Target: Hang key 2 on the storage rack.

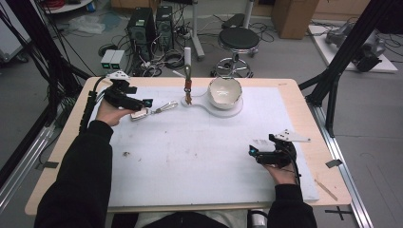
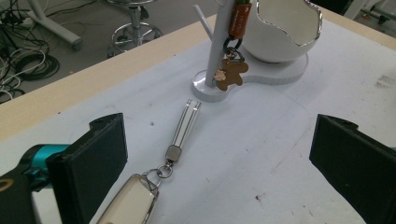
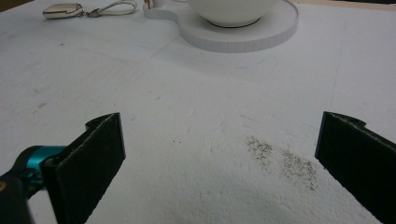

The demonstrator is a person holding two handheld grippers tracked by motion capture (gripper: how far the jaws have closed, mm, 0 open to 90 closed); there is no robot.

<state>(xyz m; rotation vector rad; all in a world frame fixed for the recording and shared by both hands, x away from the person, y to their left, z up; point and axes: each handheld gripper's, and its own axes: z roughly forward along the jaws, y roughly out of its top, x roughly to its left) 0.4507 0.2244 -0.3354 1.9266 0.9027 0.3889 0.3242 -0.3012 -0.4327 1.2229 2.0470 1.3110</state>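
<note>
Both tools gape | key fob cut off by frame edge | bowl rim cropped

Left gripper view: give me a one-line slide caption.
Open left gripper over a metal key fob lying on the white mat, near a stand hung with a bear charm.

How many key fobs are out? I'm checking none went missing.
2: a silver key fob flat on the table by the left gripper, and a bear charm hanging on the white stand.
</note>
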